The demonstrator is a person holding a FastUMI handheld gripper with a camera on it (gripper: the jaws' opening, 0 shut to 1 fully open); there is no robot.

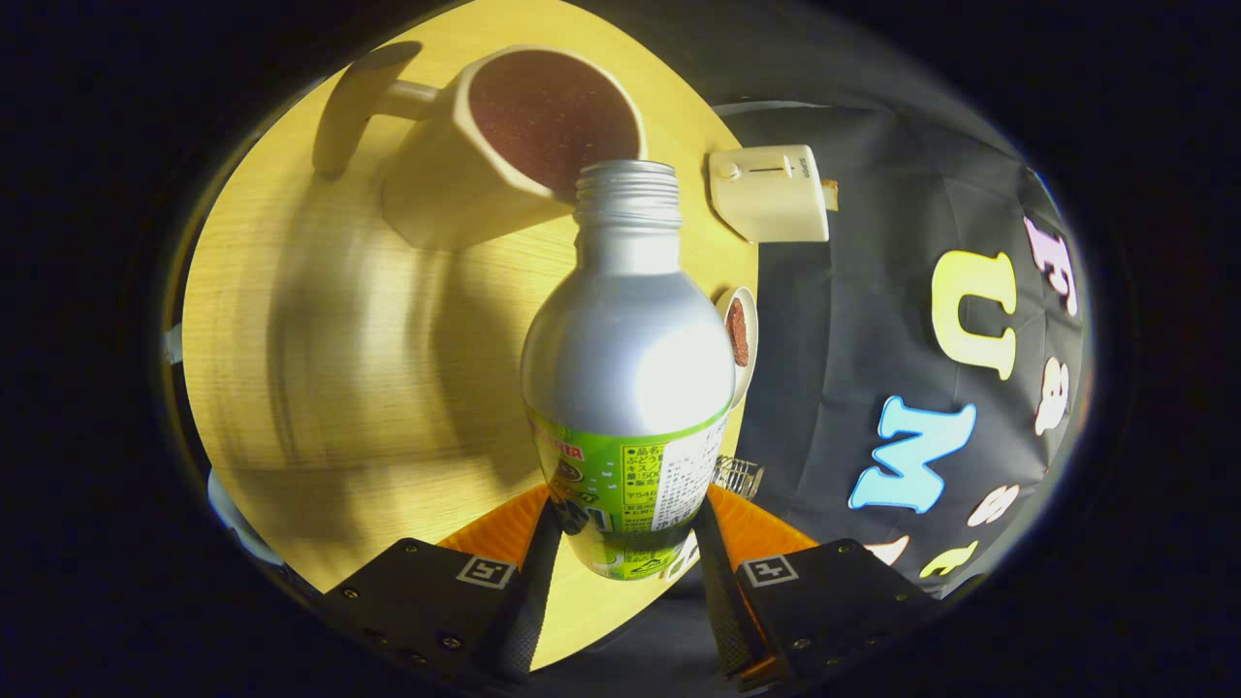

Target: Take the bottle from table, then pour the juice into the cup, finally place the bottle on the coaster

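Observation:
My gripper (625, 543) is shut on a silver metal bottle (628, 359) with a green label, both fingers pressing on its labelled lower part. The bottle has no cap and is tipped forward, and its threaded mouth (626, 179) sits right at the rim of a cream cup (504, 145). The cup has a dark inside and a handle on the side away from the bottle, and it stands on the wooden table (339, 368). Whether liquid is running out cannot be made out. A small round coaster (739, 334) with a dark centre lies just beside the bottle's shoulder, near the table's edge.
A cream box-shaped device (771, 191) with a knob and a slot sits at the table's edge beyond the coaster. A small wire object (739, 475) shows beside the bottle's label. The booth's dark cloth wall (853, 368) rises past the table's edge.

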